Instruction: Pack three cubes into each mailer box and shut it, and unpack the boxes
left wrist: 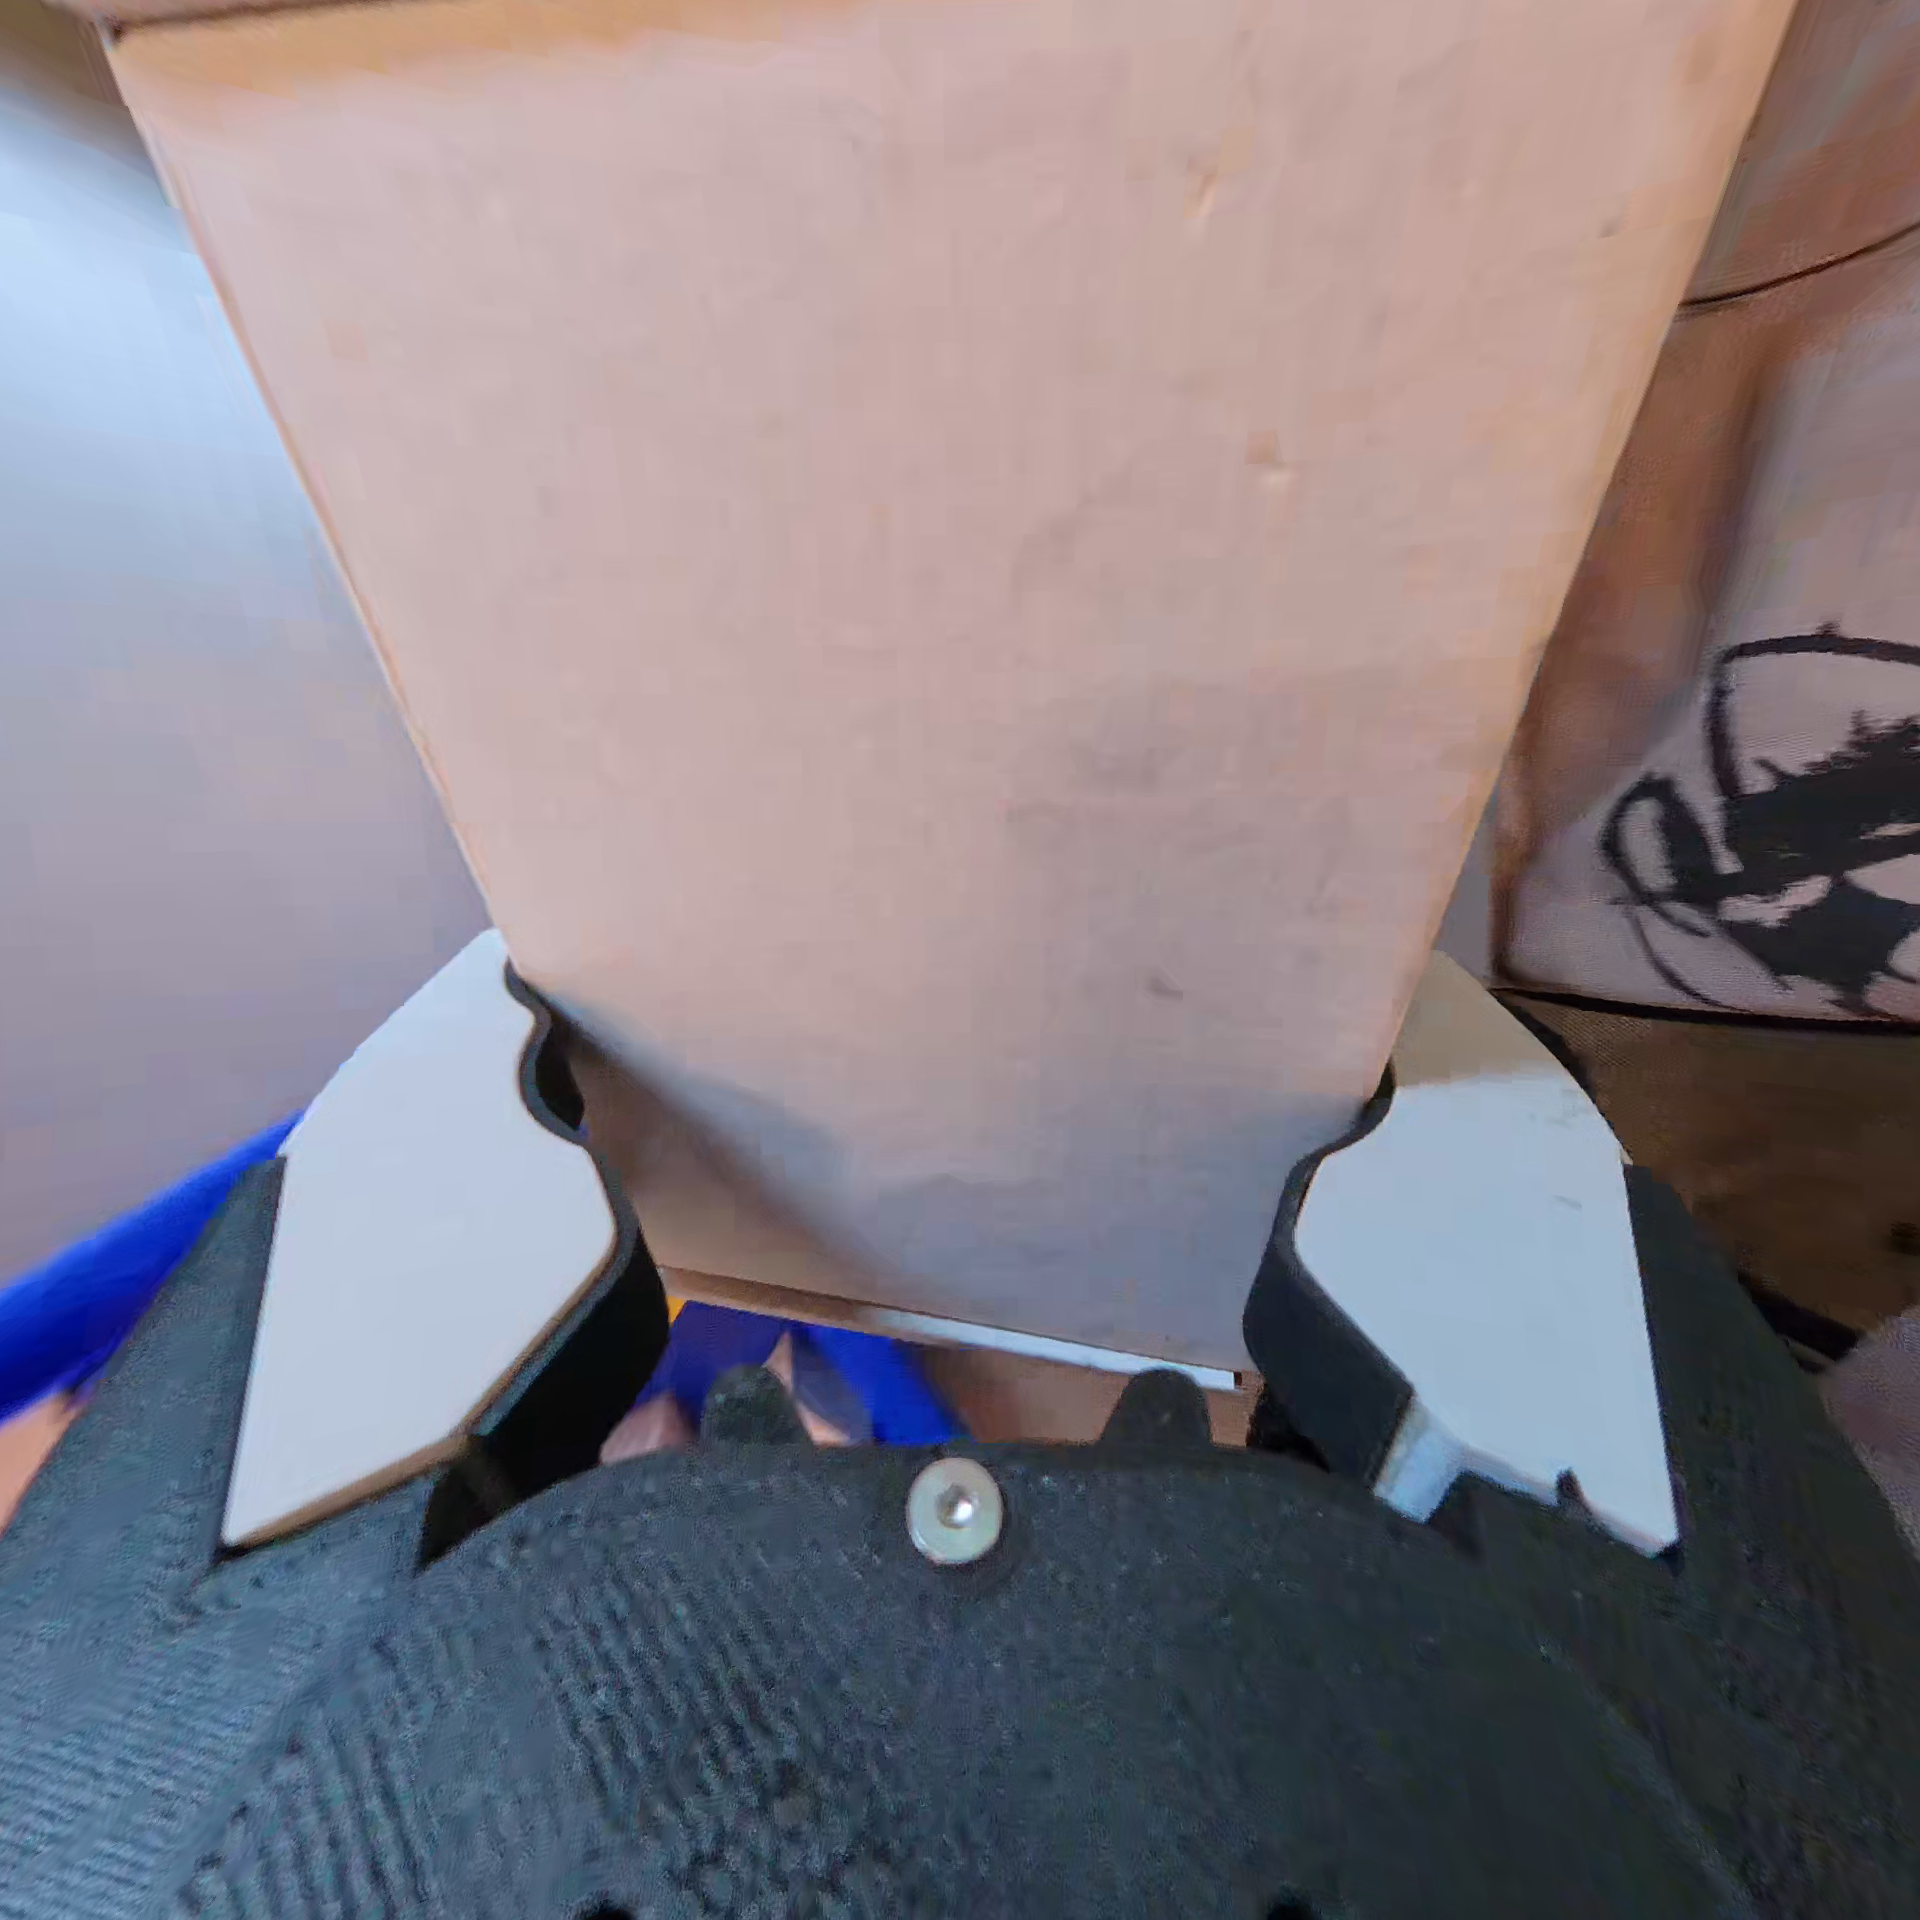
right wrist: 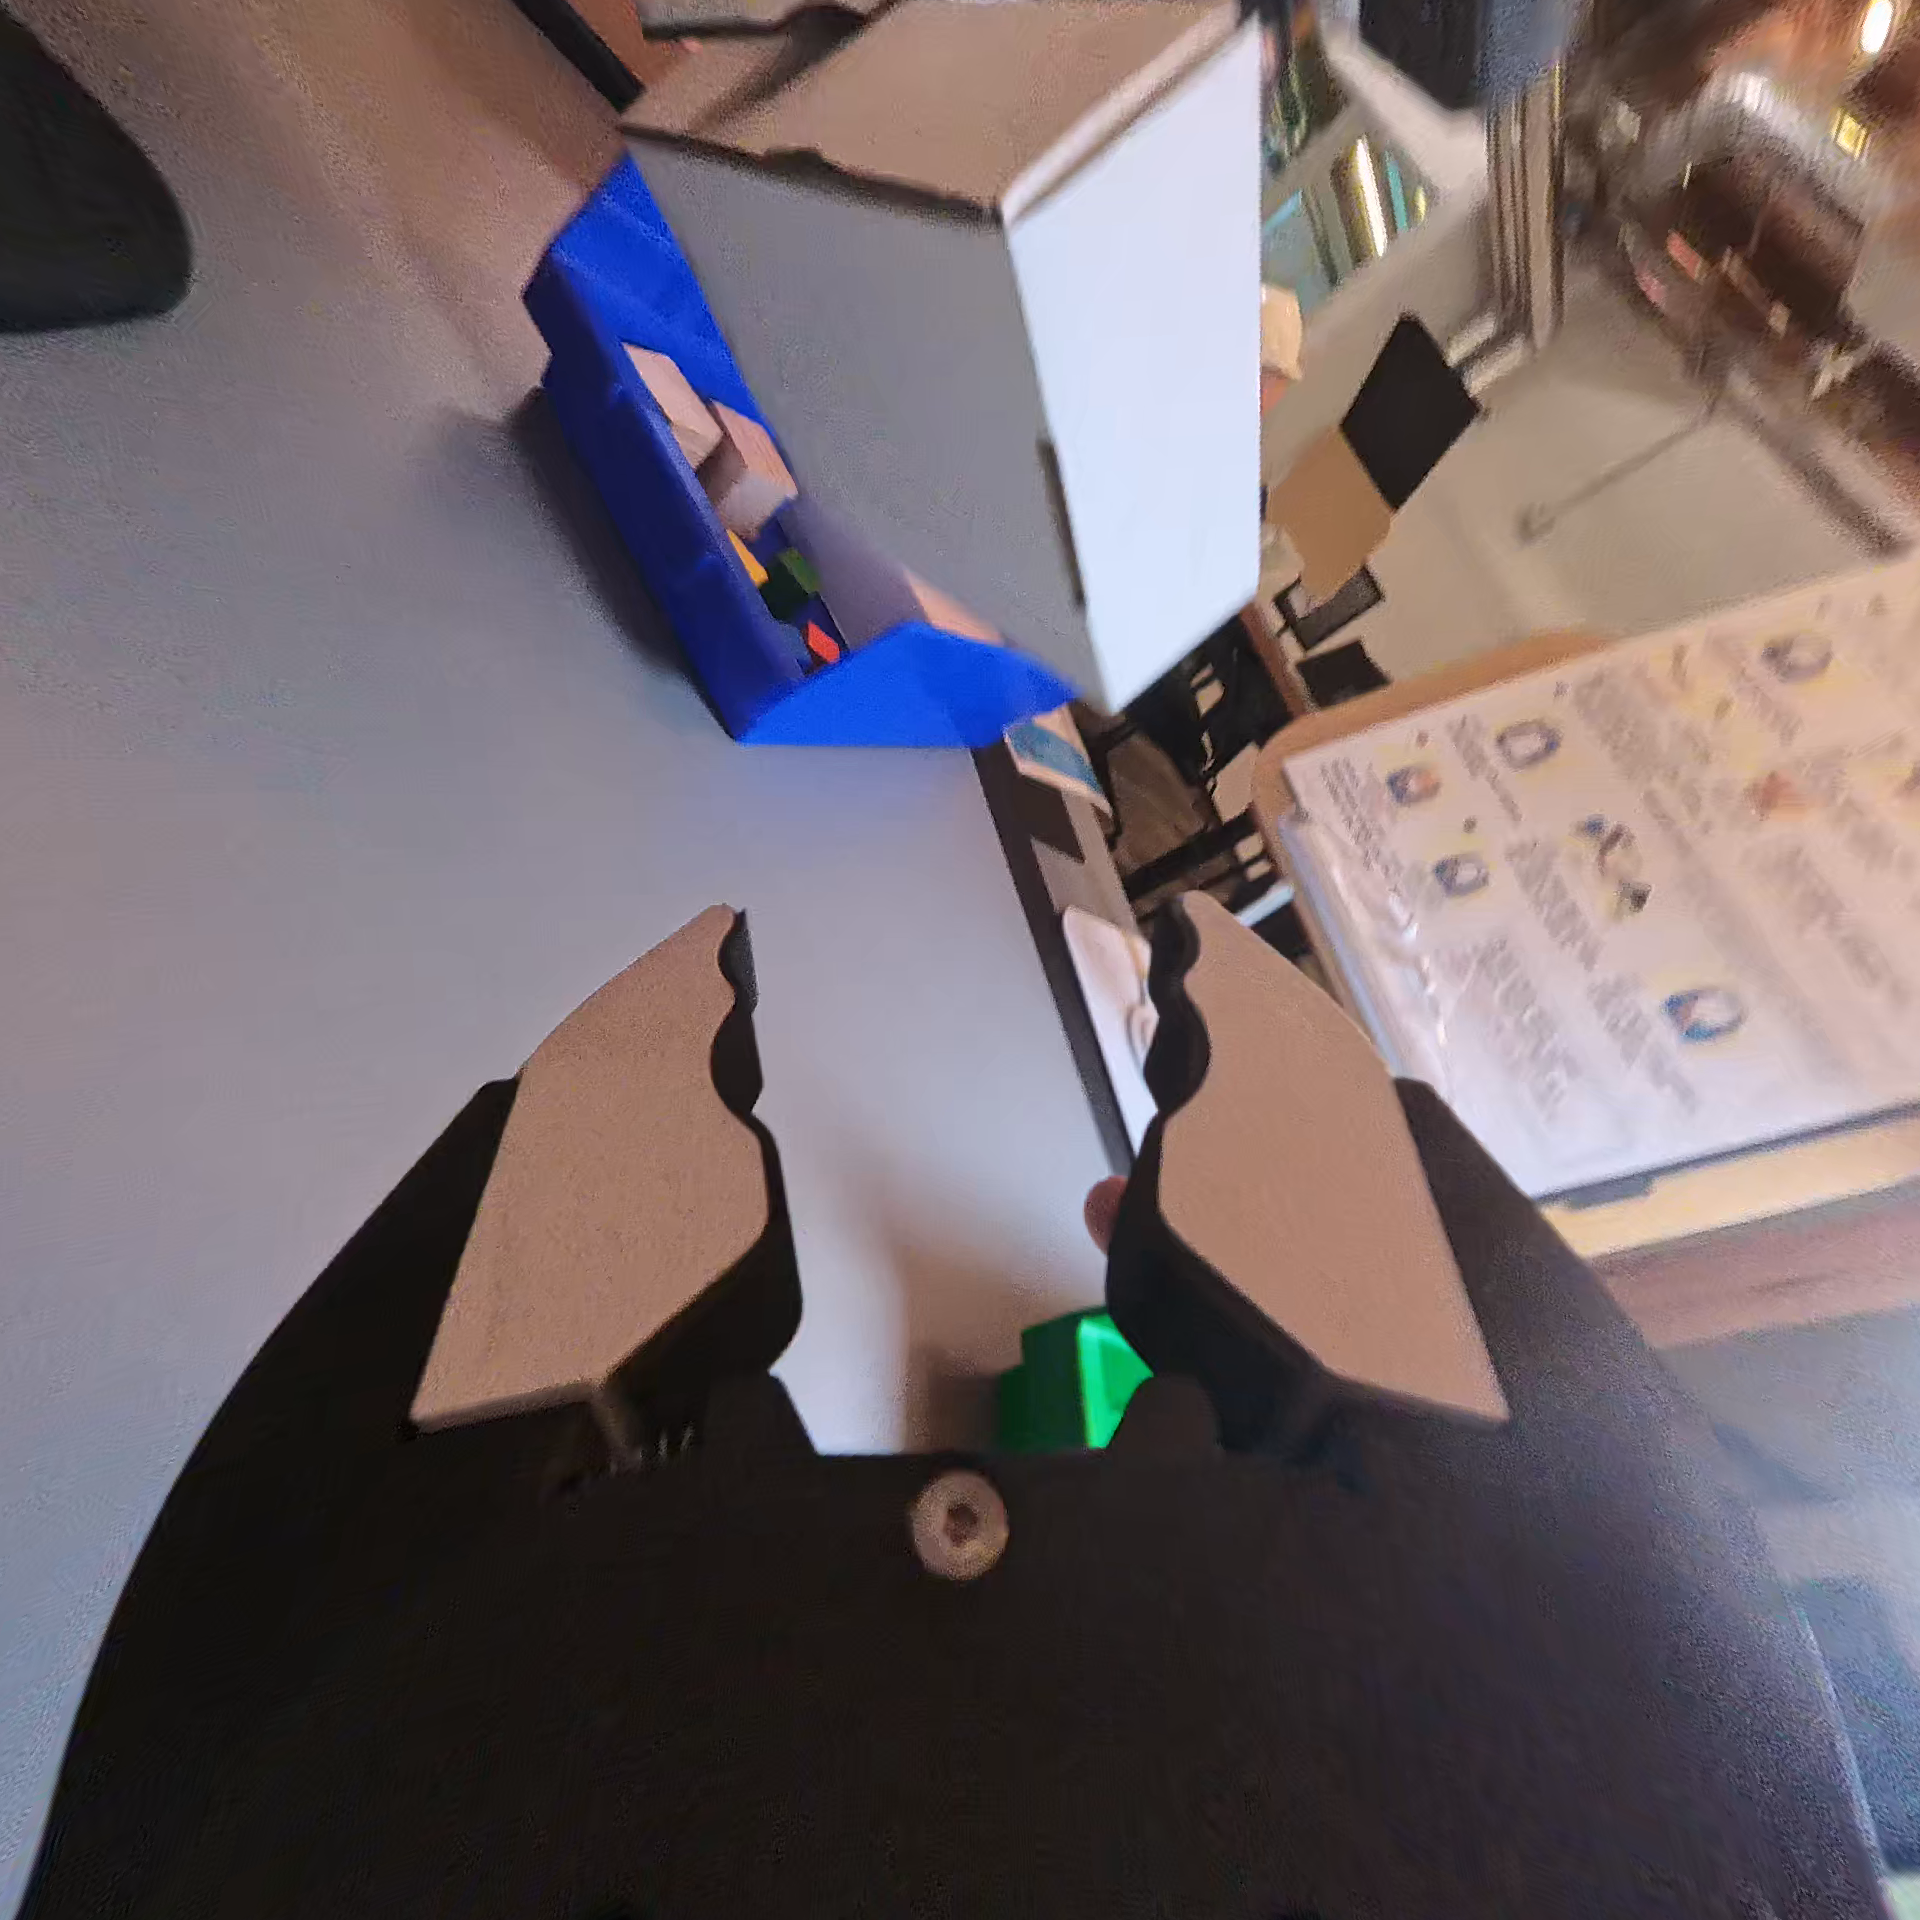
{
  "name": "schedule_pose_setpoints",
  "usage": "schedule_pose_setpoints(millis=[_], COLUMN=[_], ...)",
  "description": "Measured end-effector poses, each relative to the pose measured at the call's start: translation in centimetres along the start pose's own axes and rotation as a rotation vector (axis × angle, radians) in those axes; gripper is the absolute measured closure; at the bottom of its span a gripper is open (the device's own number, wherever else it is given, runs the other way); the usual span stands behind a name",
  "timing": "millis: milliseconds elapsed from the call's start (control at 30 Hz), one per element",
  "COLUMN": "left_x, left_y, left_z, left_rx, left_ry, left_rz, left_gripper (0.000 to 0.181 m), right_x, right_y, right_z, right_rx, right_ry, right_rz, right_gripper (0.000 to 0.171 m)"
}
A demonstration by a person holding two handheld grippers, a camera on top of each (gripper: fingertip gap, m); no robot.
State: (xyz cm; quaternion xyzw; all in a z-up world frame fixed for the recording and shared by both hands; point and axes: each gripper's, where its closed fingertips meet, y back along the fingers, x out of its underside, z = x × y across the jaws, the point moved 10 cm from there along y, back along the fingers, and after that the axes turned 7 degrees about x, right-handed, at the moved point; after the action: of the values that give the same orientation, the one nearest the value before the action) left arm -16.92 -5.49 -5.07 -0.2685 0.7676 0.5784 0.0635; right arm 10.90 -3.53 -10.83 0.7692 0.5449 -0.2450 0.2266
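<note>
My left gripper [left wrist: 966,997] is shut on a brown cardboard mailer box [left wrist: 883,520], with one finger on each side of it. The box fills the left wrist view and is tilted over a blue bin [left wrist: 104,1278]. In the right wrist view the same box [right wrist: 1132,364] shows white on the outside and hangs over the blue bin [right wrist: 644,499]. The bin holds plain wooden cubes [right wrist: 717,436] and small coloured cubes [right wrist: 784,592]. My right gripper [right wrist: 961,935] is open and empty above the grey table [right wrist: 312,779], well short of the bin.
A second cardboard box [left wrist: 1766,810] with black scribble stands right of the held box. A green block [right wrist: 1070,1387] lies under my right gripper near the table's edge [right wrist: 1049,935]. A laminated sheet [right wrist: 1610,883] lies on a wooden surface beyond that edge. A dark object [right wrist: 73,208] is at far left.
</note>
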Motion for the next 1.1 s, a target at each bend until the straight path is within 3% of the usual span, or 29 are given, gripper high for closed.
schedule_pose_setpoints(millis=[133, 300, 433, 467, 567, 667, 833, 900, 967, 1100], left_x=[-3.5, -5.2, -5.1, -4.8, -3.5, -1.8, 0.2, 0.6, 0.7, -0.1], left_y=[-6.2, -10.2, -9.8, -9.3, -7.1, -5.5, -4.0, -4.0, -4.5, -6.5], left_z=[-1.5, -1.4, -1.2, -1.2, -1.2, -1.7, -2.8, -3.3, -3.9, -5.1], left_rx=[0.176, 0.202, 0.162, 0.093, -0.152, -0.352, -0.485, -0.448, -0.446, -0.44], left_ry=[-0.098, -0.195, -0.211, -0.252, -0.289, -0.288, -0.191, -0.176, -0.2, -0.21], left_rz=[0.073, 0.091, -0.239, -0.335, -0.65, -0.902, -1.119, -1.148, -1.16, -1.07], left_gripper=[0.039, 0.039, 0.043, 0.057, 0.068, 0.095, 0.141, 0.146, 0.142, 0.107], right_x=[-3.0, -3.3, -2.7, -2.5, -1.5, -0.2, 1.3, 2.0, 2.5, 3.8], right_y=[0.1, 0.6, 1.9, 2.2, 3.1, 3.8, 4.8, 5.0, 5.0, 4.5], right_z=[1.9, 4.1, 3.2, 2.8, 1.2, -0.6, -3.1, -3.6, -4.0, -4.0], right_rx=[-0.01, -0.087, -0.082, -0.084, -0.064, -0.018, 0.022, 0.01, -0.01, -0.105], right_ry=[0.139, 0.279, 0.284, 0.274, 0.189, 0.095, -0.154, -0.28, -0.401, -0.622], right_rz=[-0.095, -0.063, -0.036, -0.026, -0.013, -0.001, -0.073, -0.124, -0.172, -0.248], right_gripper=[0.088, 0.098, 0.103, 0.103, 0.103, 0.103, 0.103, 0.103, 0.103, 0.103])
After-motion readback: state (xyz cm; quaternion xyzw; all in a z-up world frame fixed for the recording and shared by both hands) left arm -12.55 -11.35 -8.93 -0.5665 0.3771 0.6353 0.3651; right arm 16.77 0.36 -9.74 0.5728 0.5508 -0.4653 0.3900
